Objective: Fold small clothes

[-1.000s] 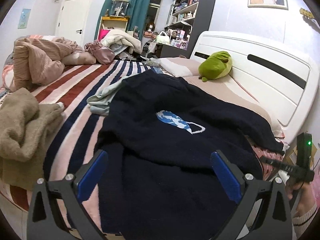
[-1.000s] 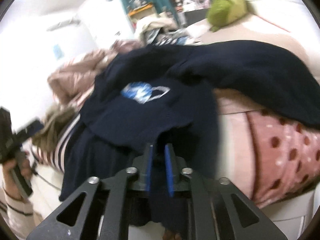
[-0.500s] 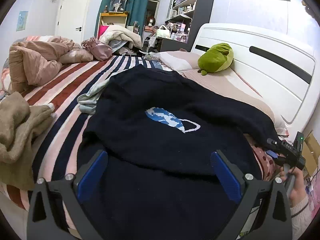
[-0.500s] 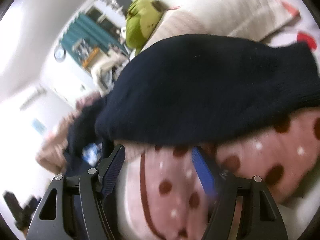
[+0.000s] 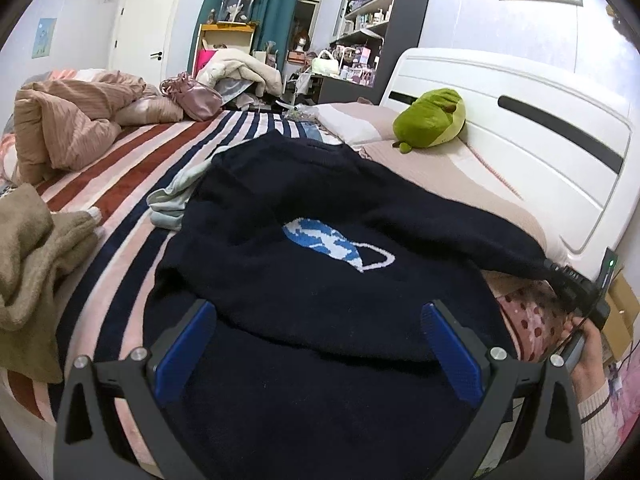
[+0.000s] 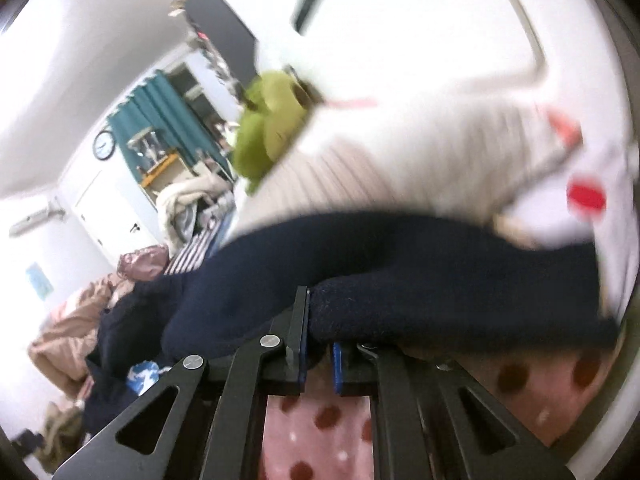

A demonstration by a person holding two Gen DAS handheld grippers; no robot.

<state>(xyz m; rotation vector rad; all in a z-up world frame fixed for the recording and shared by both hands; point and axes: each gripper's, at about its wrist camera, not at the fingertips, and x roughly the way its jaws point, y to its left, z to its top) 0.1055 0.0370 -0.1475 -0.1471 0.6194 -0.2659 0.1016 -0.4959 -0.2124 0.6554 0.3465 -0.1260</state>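
Observation:
A navy knitted sweater (image 5: 320, 280) with a blue and white motif lies spread on the striped bed. My left gripper (image 5: 316, 352) is open and empty, its blue pads wide apart just above the sweater's lower part. My right gripper (image 6: 320, 344) is shut on the end of the sweater's sleeve (image 6: 400, 280), which lies toward the headboard over a pink dotted sheet (image 6: 320, 432). In the left wrist view the right gripper (image 5: 576, 288) sits at the sleeve's end at the right edge.
A green plush toy (image 5: 432, 120) rests on the pillows by the white headboard (image 5: 520, 120). A pale green garment (image 5: 172, 200) lies left of the sweater. A tan garment (image 5: 36, 264) and a pink duvet (image 5: 68, 128) lie farther left.
My right gripper let go of the sweater's body, swung open to the right sleeve and closed on its end. My left gripper stayed open and drifted slightly.

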